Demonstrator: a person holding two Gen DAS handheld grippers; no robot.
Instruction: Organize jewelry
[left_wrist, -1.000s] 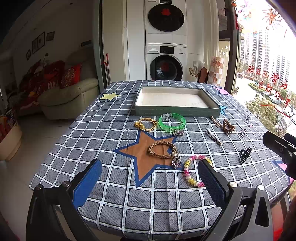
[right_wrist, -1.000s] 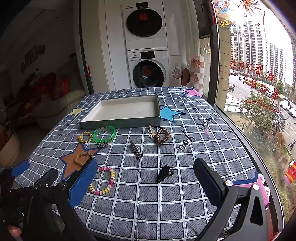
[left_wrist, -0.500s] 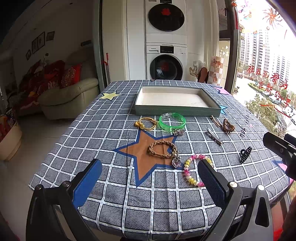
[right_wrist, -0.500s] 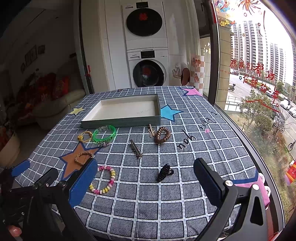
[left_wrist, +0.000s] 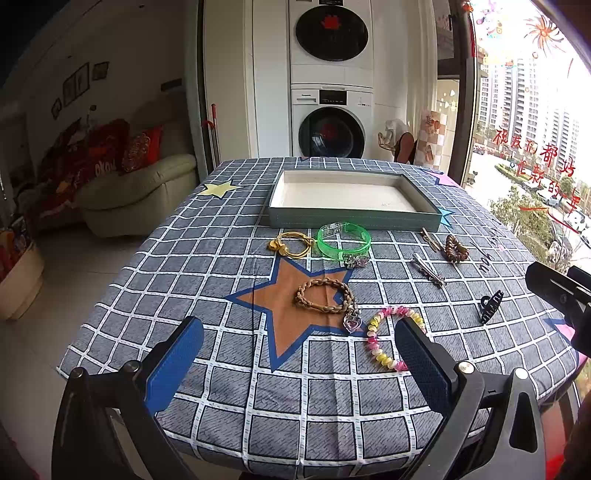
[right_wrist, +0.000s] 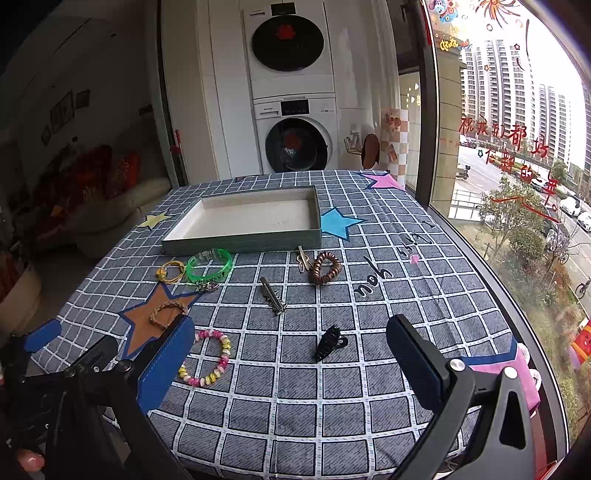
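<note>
Checked tablecloth (left_wrist: 207, 258) fills mid-frame, shallow tray (left_wrist: 352, 218) upper centre, jewelry strewn below it — green bangle (left_wrist: 343, 242), braided bracelet (left_wrist: 324, 296), bead bracelet (right_wrist: 207, 356), black claw clip (right_wrist: 328, 343) — both left gripper (left_wrist: 295, 363) and right gripper (right_wrist: 291, 363) spread wide, holding nothing, bottom of frame.

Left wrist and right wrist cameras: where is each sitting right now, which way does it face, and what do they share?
Left wrist: near table edge, left side, facing the tray and stacked washers; its open left gripper frames the braided bracelet; the right gripper's tip shows at right.
Right wrist: same edge, further right by the window, facing the same way; open right gripper frames the black claw clip; left gripper and a fingertip show lower left.
Shared: tray, green bangle, beaded bracelet, claw clip.
</note>
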